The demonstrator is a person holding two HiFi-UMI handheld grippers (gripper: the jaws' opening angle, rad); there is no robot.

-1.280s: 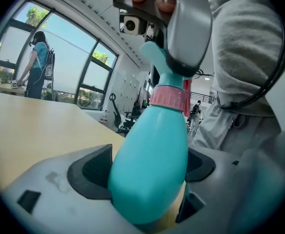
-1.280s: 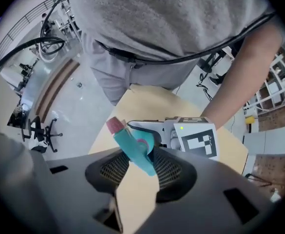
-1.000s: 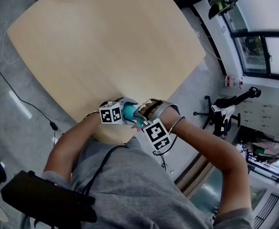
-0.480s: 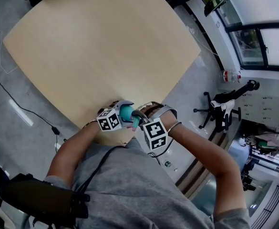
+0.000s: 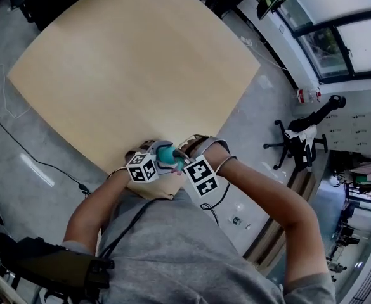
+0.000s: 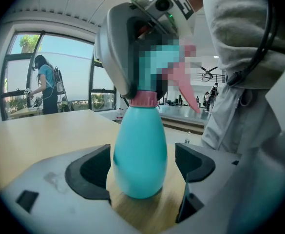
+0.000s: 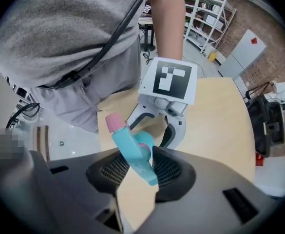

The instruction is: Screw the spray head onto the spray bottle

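Head view places both tools at one spot: the left gripper (image 5: pixel 155 156) and the right gripper (image 5: pixel 177 162) meet at the spray bottle (image 6: pixel 138 157), used below as the reference point. The bottle stands on the table (image 5: pixel 128 62), whose person-side edge runs just beside it.

Left gripper view shows the bottle upright between the left jaws. These jaws stand apart. A strip of table shows between the bottle and the pad on the picture's right, and the other pad lies just beside the bottle wall without visibly pressing it. The pink collar (image 6: pixel 144 99) sits on top of the bottle's neck.

Right gripper view shows the spray head (image 7: pixel 132 152) directly above the bottle, between the meshed pads. The pads clamp it from both sides, and the jaws have just closed a little further on it.

Step in hand, as judged: threading. The head is seated on the neck (how far the collar is tightened cannot be told).

Next move, as judged:
1. Close the left jaws on the bottle body so that it cannot spin.
2. Rotate the clamped head about the bottle's upright axis.
3. Keep the head square to the neck, since a tilt risks cross-threading.
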